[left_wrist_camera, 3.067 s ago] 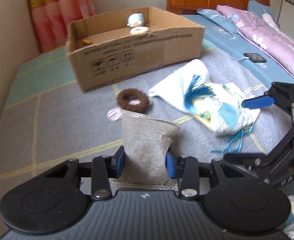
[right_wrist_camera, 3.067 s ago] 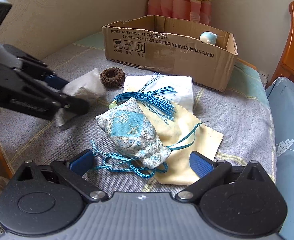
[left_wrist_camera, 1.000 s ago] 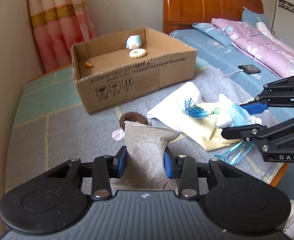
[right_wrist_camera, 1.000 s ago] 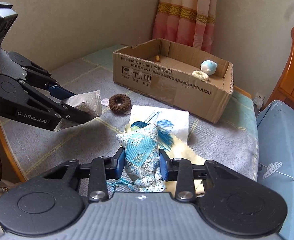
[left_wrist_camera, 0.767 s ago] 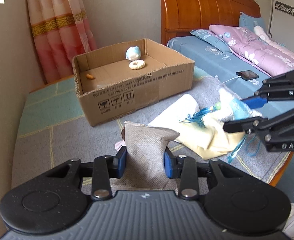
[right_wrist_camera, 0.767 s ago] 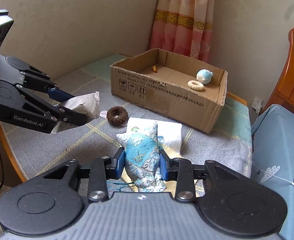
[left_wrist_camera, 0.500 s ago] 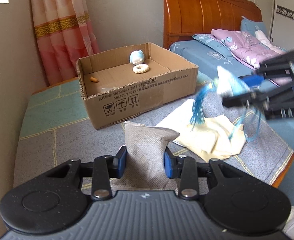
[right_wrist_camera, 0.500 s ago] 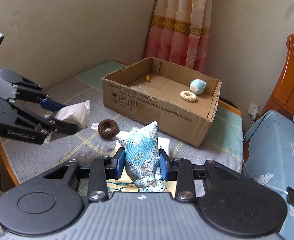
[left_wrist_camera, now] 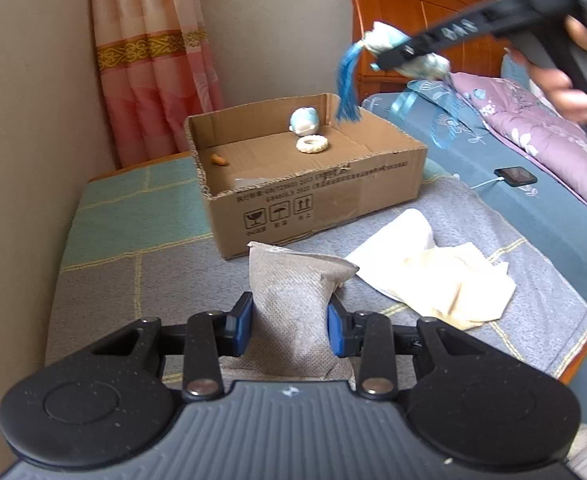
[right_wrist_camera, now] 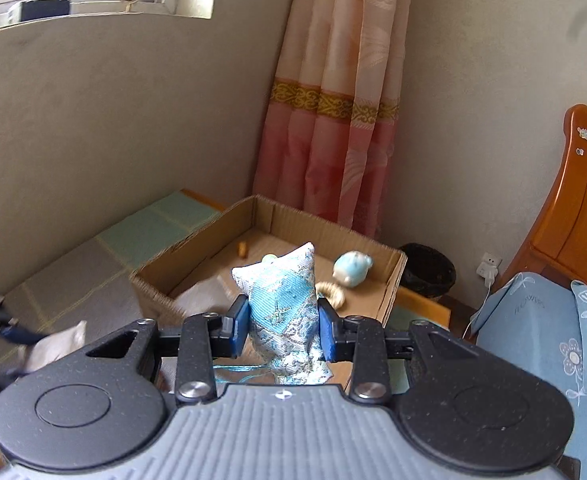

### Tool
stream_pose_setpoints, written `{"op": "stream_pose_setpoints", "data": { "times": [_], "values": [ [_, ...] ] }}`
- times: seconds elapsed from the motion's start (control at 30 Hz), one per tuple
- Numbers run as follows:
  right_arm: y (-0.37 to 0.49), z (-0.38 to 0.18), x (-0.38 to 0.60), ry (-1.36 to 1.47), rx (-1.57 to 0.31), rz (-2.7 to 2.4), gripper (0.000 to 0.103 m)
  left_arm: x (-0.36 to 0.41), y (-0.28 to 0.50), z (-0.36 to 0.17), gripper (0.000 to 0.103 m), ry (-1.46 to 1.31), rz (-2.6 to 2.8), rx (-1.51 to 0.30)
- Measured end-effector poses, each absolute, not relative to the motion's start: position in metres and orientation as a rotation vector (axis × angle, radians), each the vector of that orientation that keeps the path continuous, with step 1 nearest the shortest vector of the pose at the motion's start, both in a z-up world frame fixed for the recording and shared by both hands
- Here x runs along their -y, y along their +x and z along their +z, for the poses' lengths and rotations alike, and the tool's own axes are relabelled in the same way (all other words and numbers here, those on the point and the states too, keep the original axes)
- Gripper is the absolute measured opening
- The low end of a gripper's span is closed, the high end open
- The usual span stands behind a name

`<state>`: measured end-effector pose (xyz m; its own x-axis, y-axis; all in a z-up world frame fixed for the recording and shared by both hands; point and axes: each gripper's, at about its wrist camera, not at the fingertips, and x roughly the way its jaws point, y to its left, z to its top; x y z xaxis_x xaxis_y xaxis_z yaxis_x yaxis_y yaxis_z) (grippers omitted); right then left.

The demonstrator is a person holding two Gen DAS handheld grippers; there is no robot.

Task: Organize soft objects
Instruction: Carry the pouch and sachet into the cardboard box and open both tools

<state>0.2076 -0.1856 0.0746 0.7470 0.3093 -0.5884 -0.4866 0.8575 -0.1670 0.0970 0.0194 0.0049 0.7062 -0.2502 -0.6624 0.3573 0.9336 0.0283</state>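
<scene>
A home bedroom: carved orange wooden headboard (left_wrist_camera: 425, 20), purple floral quilt (left_wrist_camera: 549, 140), pink gold-banded curtain (right_wrist_camera: 333, 100), beige plastered walls.

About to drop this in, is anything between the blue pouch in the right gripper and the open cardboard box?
Nothing visible. The blue pouch, clamped in the right gripper, hangs in open air above the cardboard box, whose top is open.

Right gripper (right_wrist_camera: 280, 330) is clamped on a blue brocade pouch (right_wrist_camera: 283, 312), both blue pads pressing its sides. Beyond it sits an open cardboard box (right_wrist_camera: 393, 280) holding a pale blue plush toy (right_wrist_camera: 351, 268), a cream ring (right_wrist_camera: 331, 292) and a small orange piece (right_wrist_camera: 244, 249).
</scene>
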Motion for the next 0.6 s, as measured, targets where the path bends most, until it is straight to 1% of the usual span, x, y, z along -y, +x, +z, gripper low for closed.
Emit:
{"op": "stream_pose_setpoints", "data": {
  "times": [0.1,0.13,0.17,0.2,0.23,0.27,0.33,0.4,0.6],
  "values": [
    [0.234,0.078,0.180,-0.318,-0.582,0.424,0.042,-0.022,0.099,0.006,0.036,0.148,-0.325,-0.712],
    [0.241,0.077,0.178,-0.312,-0.583,0.423,0.048,-0.023,0.100,0.007,0.036,0.143,-0.321,-0.713],
    [0.247,0.075,0.177,-0.307,-0.583,0.420,0.064,-0.024,0.100,0.007,0.036,0.139,-0.315,-0.713],
    [0.251,0.073,0.176,-0.304,-0.584,0.412,0.074,-0.025,0.101,0.007,0.036,0.137,-0.311,-0.713],
    [0.254,0.069,0.176,-0.291,-0.588,0.403,0.086,-0.025,0.101,0.007,0.036,0.136,-0.309,-0.714],
    [0.257,0.066,0.178,-0.269,-0.602,0.401,0.089,-0.026,0.102,0.007,0.036,0.136,-0.307,-0.715],
    [0.259,0.059,0.182,-0.216,-0.637,0.396,0.090,-0.026,0.103,0.008,0.036,0.141,-0.306,-0.717],
    [0.254,0.054,0.186,-0.177,-0.656,0.389,0.095,-0.026,0.106,0.009,0.036,0.149,-0.305,-0.718],
    [0.220,0.049,0.189,-0.194,-0.677,0.330,0.102,-0.024,0.116,0.017,0.036,0.171,-0.311,-0.708]
  ]
}}
